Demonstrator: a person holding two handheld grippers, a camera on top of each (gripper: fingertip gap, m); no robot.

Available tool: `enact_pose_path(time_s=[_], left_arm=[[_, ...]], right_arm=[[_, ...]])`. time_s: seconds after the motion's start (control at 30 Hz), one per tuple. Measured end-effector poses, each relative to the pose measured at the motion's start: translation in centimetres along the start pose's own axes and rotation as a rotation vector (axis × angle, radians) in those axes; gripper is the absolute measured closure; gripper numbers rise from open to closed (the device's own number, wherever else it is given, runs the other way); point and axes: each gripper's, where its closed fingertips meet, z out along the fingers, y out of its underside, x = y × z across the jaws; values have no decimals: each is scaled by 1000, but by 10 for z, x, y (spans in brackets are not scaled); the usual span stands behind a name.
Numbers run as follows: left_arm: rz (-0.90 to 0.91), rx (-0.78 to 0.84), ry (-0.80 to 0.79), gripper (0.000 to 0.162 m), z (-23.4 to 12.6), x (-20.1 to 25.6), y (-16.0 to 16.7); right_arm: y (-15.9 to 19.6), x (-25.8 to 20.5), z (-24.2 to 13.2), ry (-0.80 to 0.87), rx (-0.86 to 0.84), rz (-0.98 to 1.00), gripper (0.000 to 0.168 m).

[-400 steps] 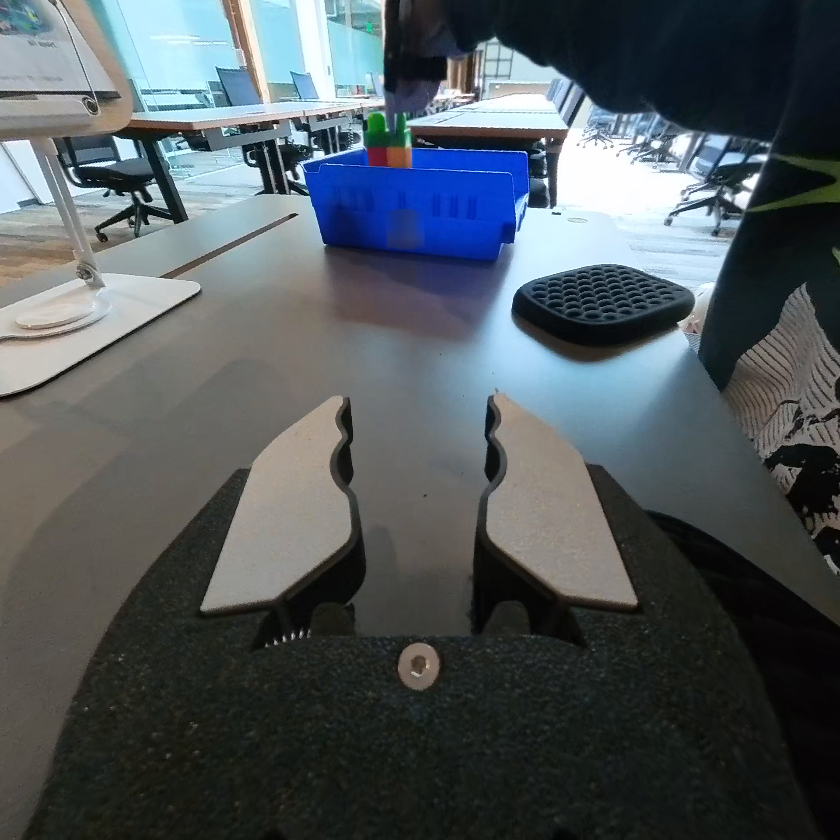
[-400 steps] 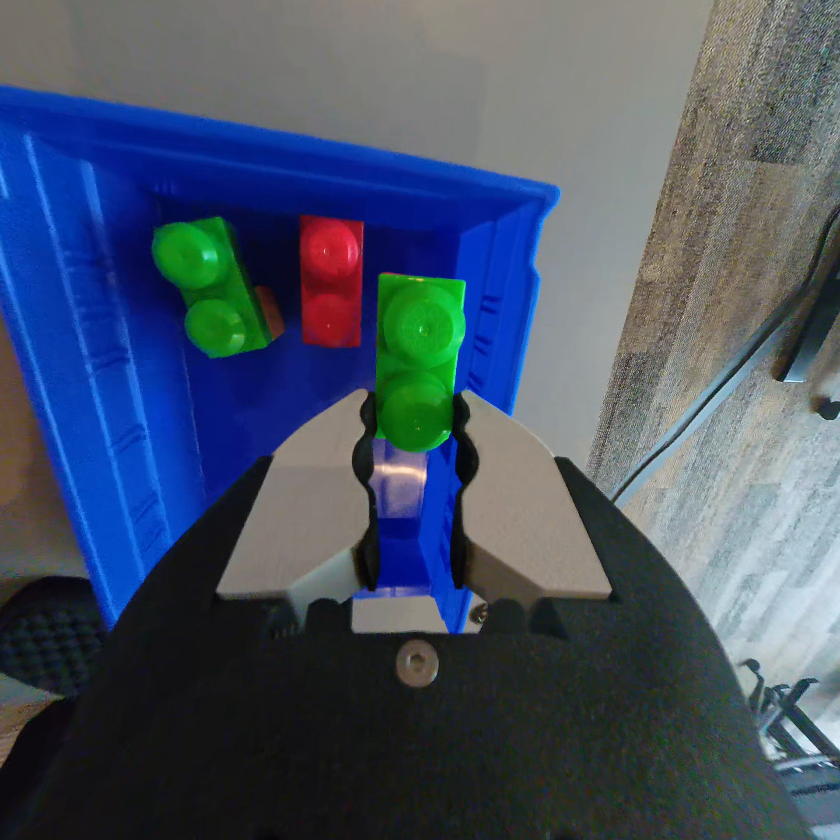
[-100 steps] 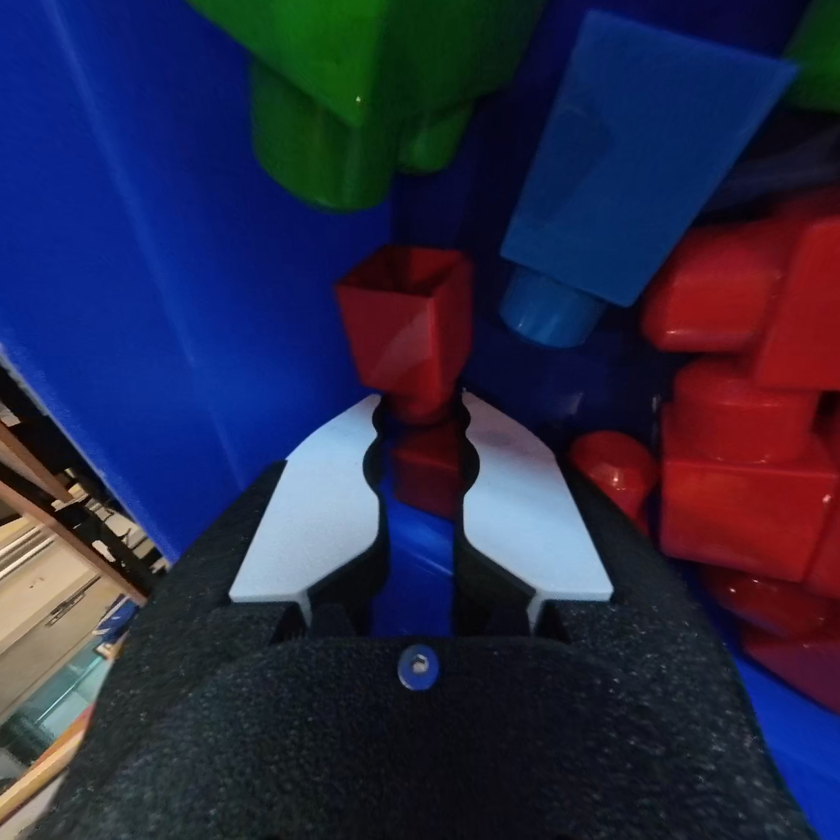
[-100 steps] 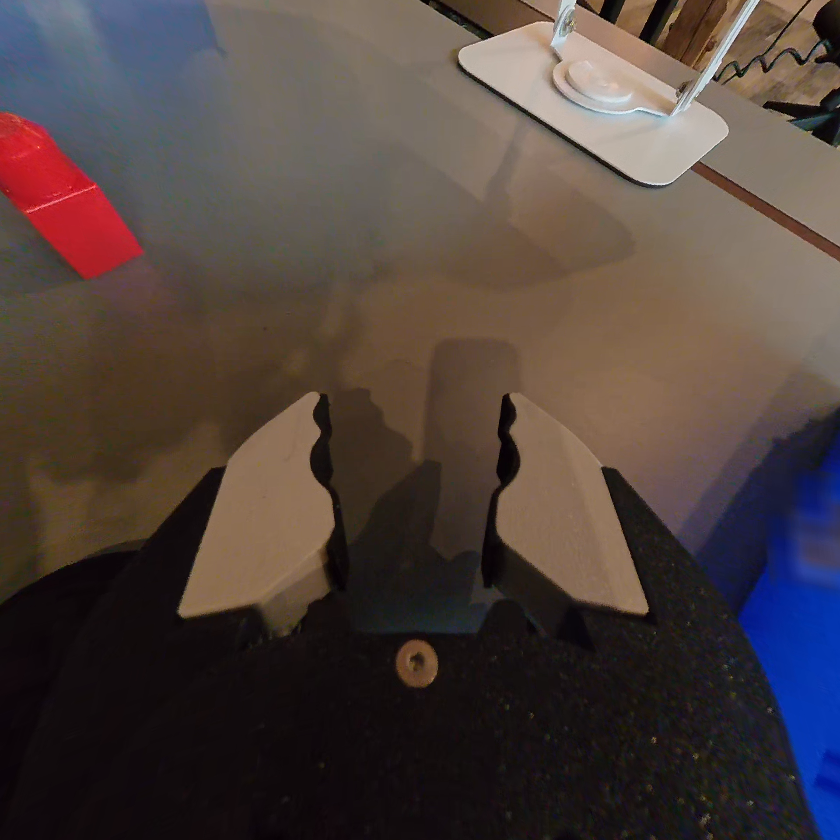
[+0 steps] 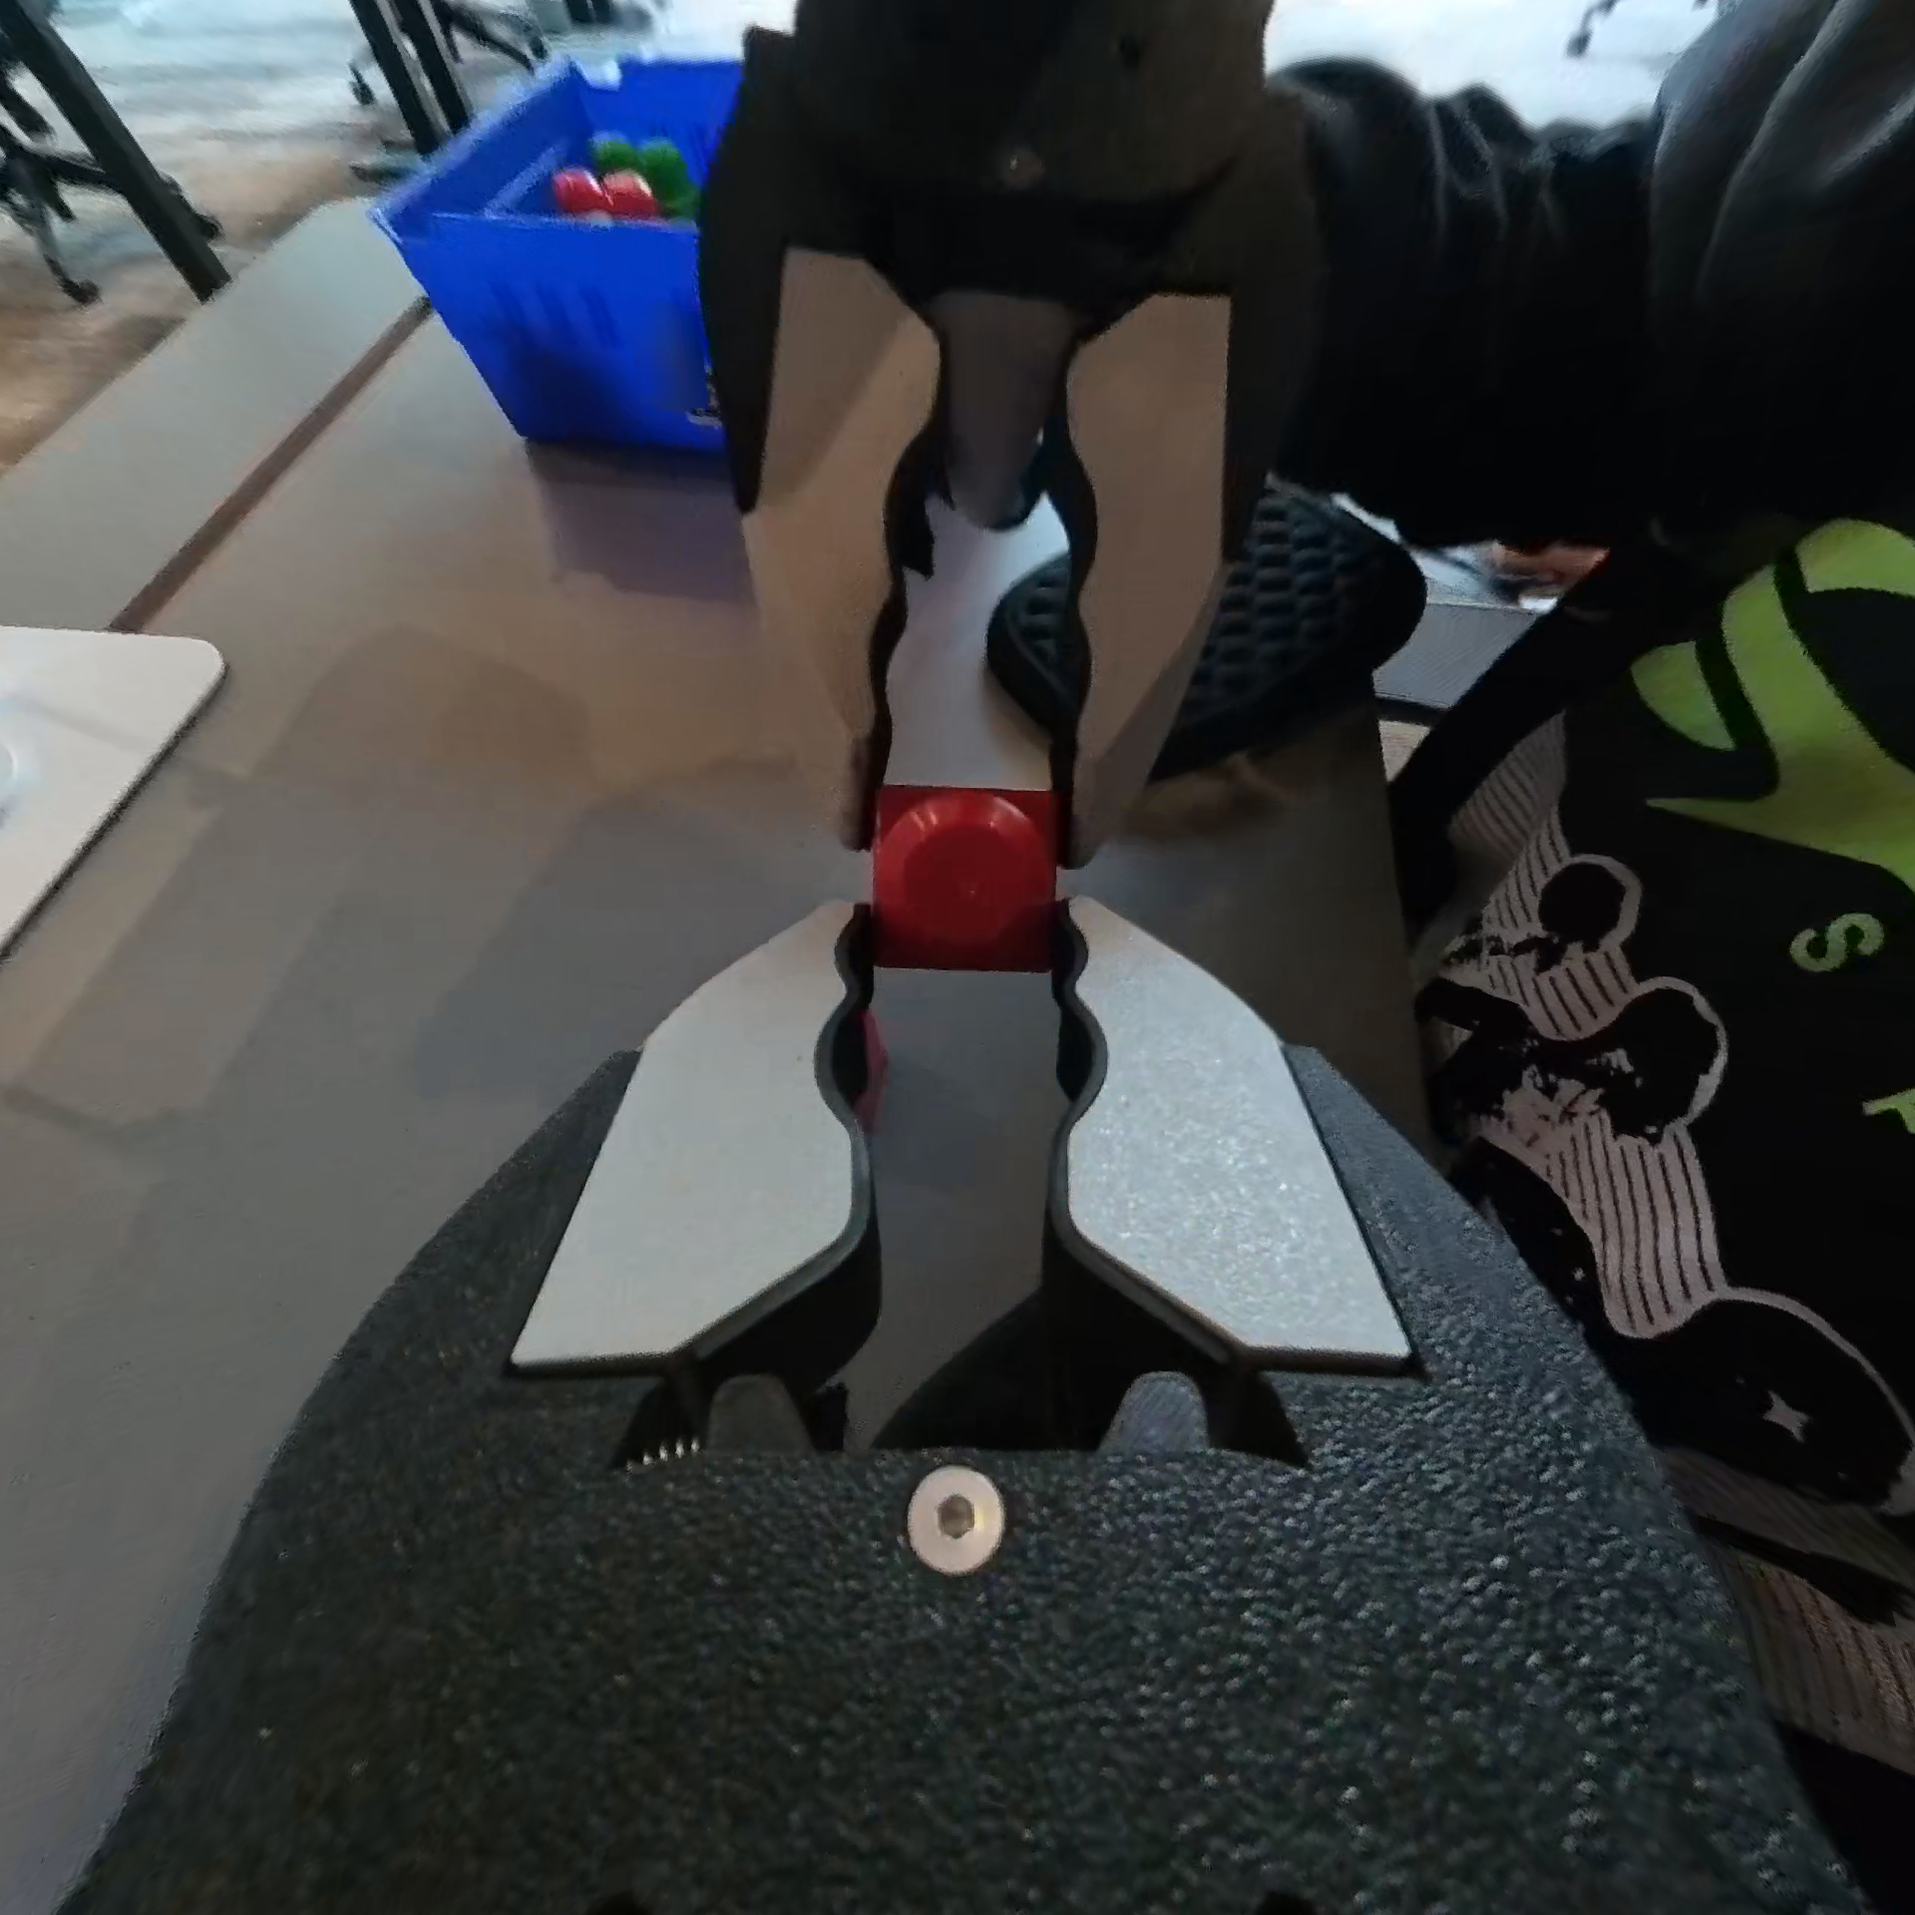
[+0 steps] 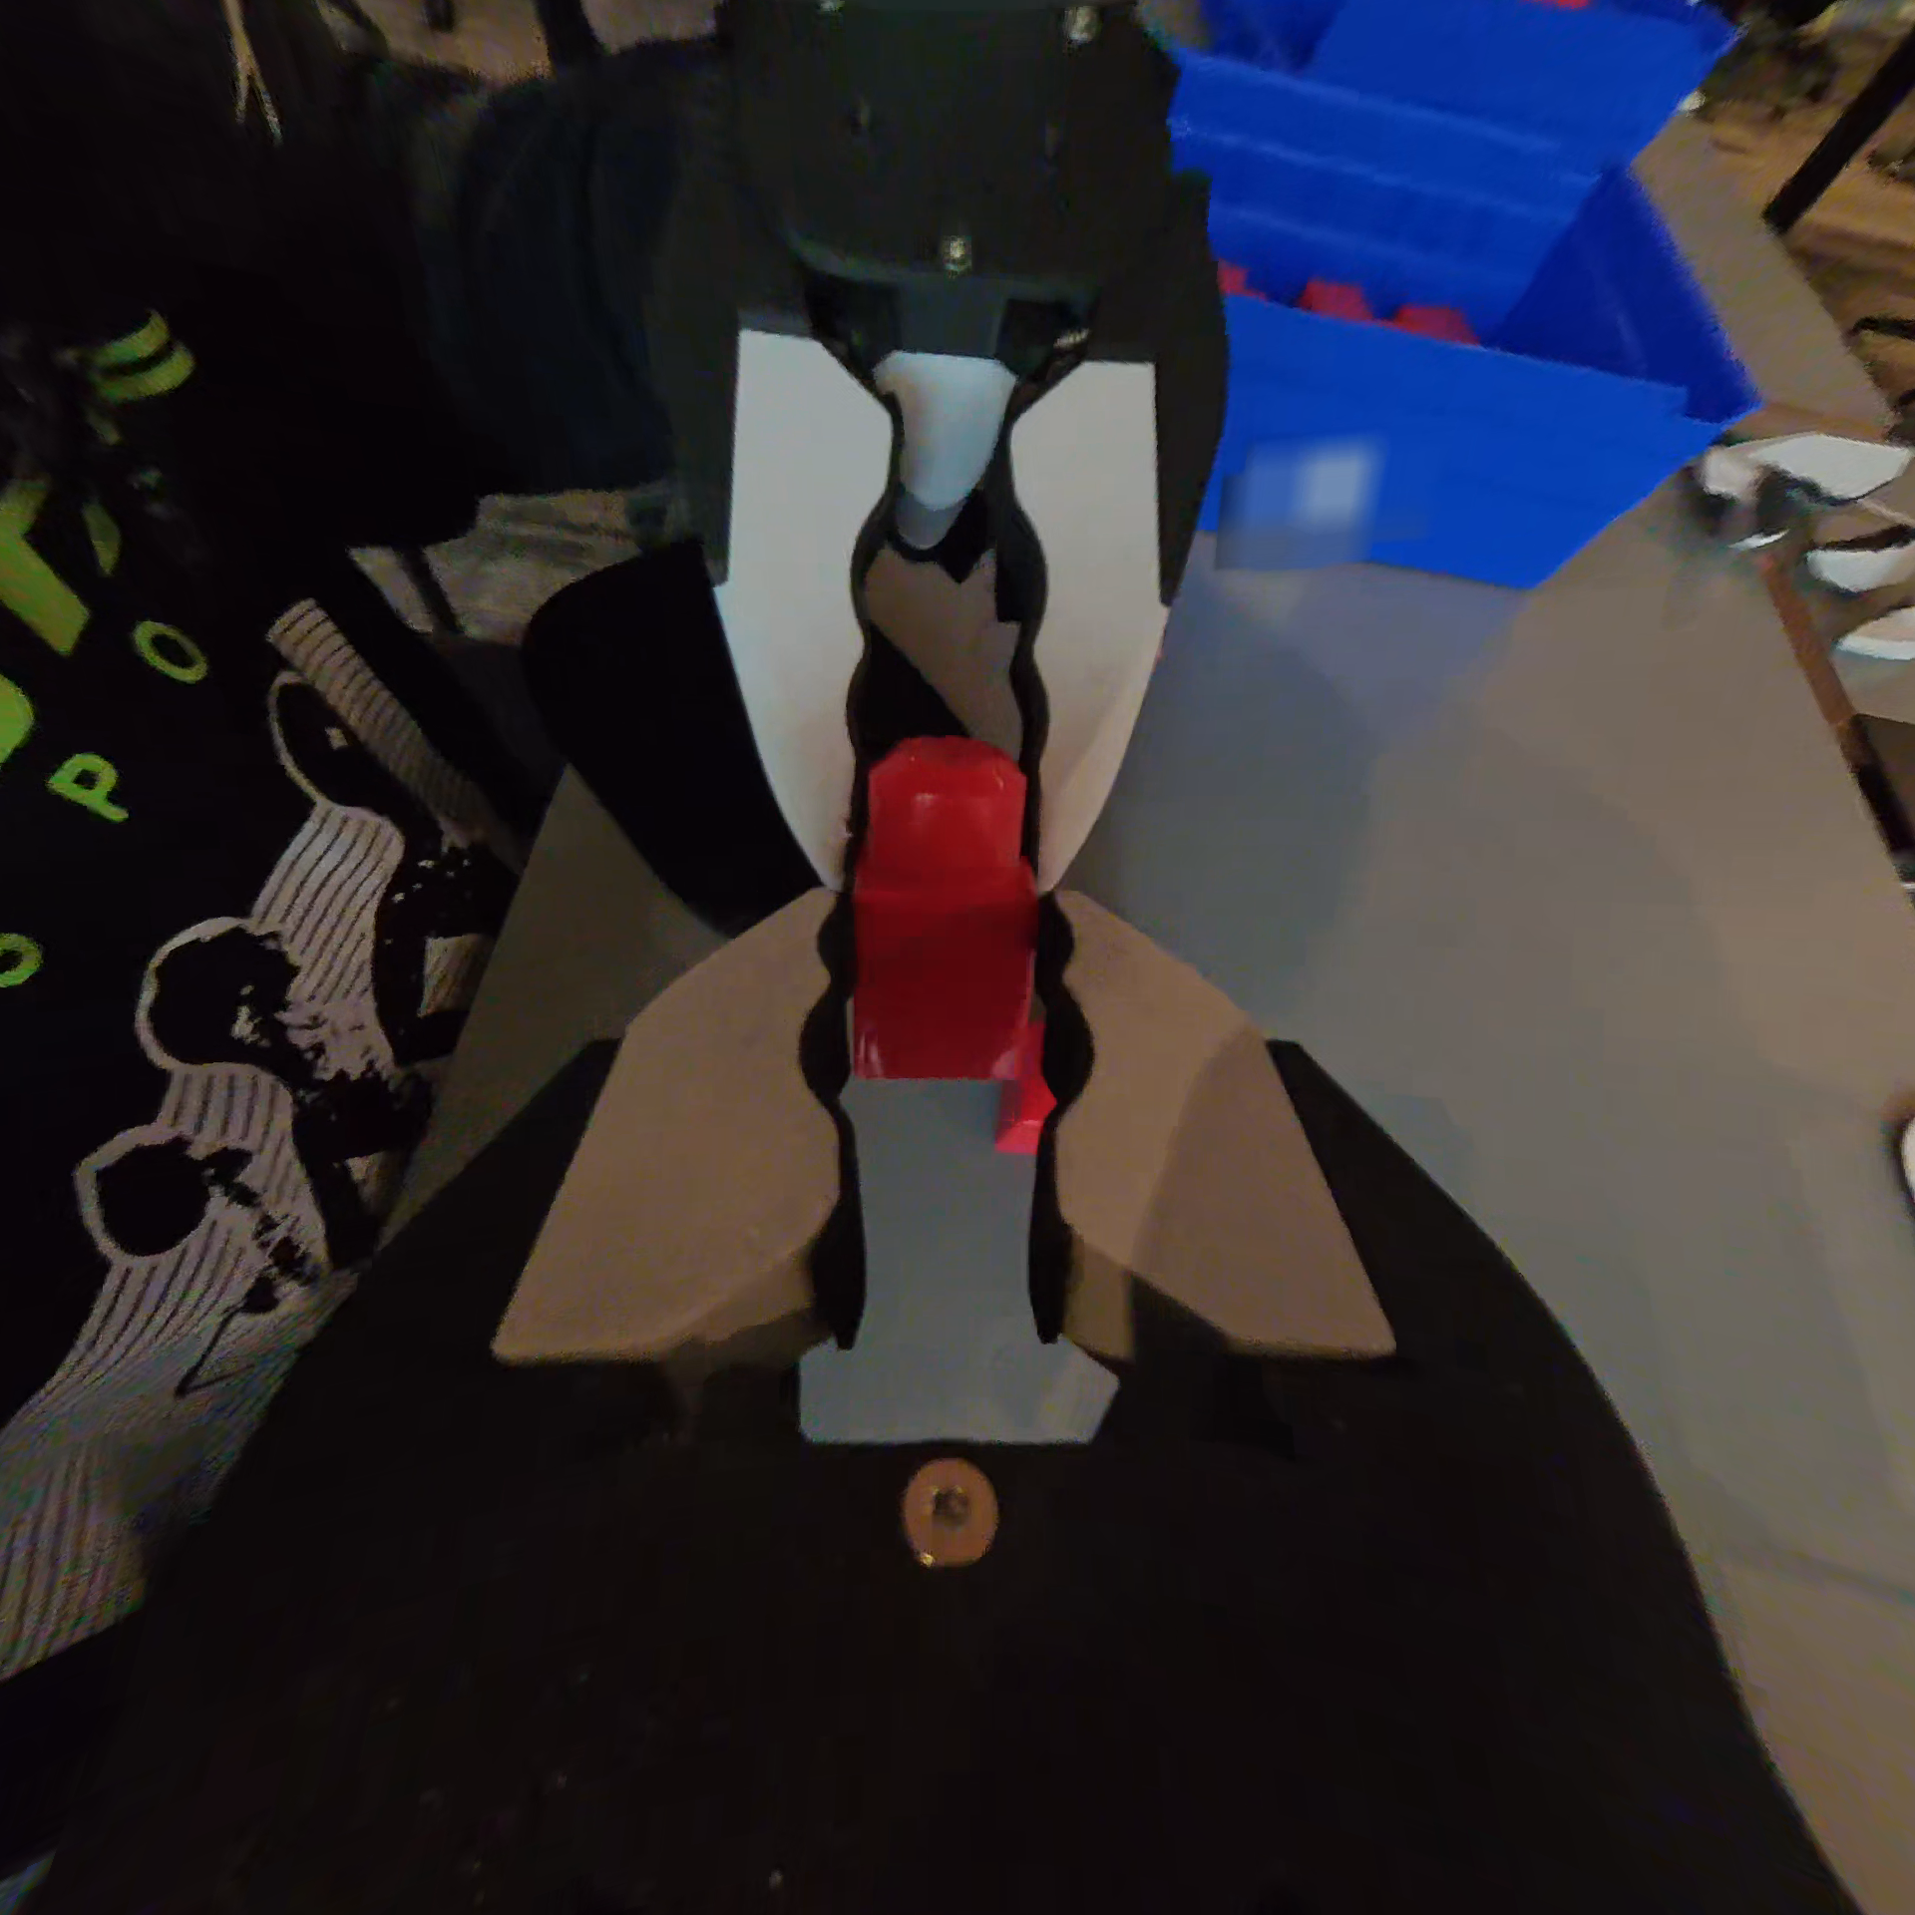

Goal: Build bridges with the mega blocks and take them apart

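Red block [image 5: 962,891] at frame centre in both wrist views, lifted a little above the grey bench [image 5: 415,829], stud facing the left camera and pointing toward the top of the frame in the right view. Pinched from two opposite ends at once: left claw [image 5: 959,938] closed to the block's width on its near part, right claw [image 5: 964,819] reaching in from the top of the left view, narrowed onto the far part. Seen from the other side, right claw [image 6: 945,984] clamped on the block's body [image 6: 941,964], left claw [image 6: 943,829] meeting it from above around the stud end. Long axis of the block running straight along the line between the two claws, so neither nearer than the other; probably a handover or a pull-apart, turning on which claw lets go first. A second bit of red [image 6: 1021,1098] low and right of the block in the right view, too hidden to say whether joined to it. Further out, blue bin [image 5: 580,301] with red and green pieces at upper left of the left view, a black dimpled pad [image 5: 1275,622] behind the right claw, more blue bins [image 6: 1472,342] at upper right of the right view.
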Motion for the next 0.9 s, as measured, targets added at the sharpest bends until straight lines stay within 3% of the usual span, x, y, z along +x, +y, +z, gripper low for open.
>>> enact_pose_path(time_s=[0.07, 0.1, 0.13, 0.27, 0.43, 0.53, 0.67, 0.8, 0.9], left_arm=[[0, 85, -32, 128, -5, -4, -10], [-3, 142, -52, 120, -8, -7, -16], [-8, 201, -64, 113, -11, -8, -22], [-103, 421, -31, 109, -17, -4, -41], [-145, 487, -16, 114, -12, -2, -49], [-140, 481, -22, 126, -11, -2, -50], [-122, 419, -24, 127, -8, -1, -42], [-74, 319, -45, 127, 0, 1, -27], [-31, 234, -64, 127, 10, 3, -15]], right_arm=[[-6, 5, -6, 34, 72, 17, 135], [-12, 8, -11, 51, 131, 42, 135], [-19, 12, -17, 68, 211, 70, 135], [-44, 23, -44, 47, 566, 240, 135], [-47, 19, -44, -7, 683, 299, 135], [-47, 13, -42, -30, 684, 294, 136], [-40, 11, -37, -17, 617, 259, 135], [-27, 6, -33, -18, 384, 183, 129], [-16, -1, -28, -33, 97, 91, 121]])
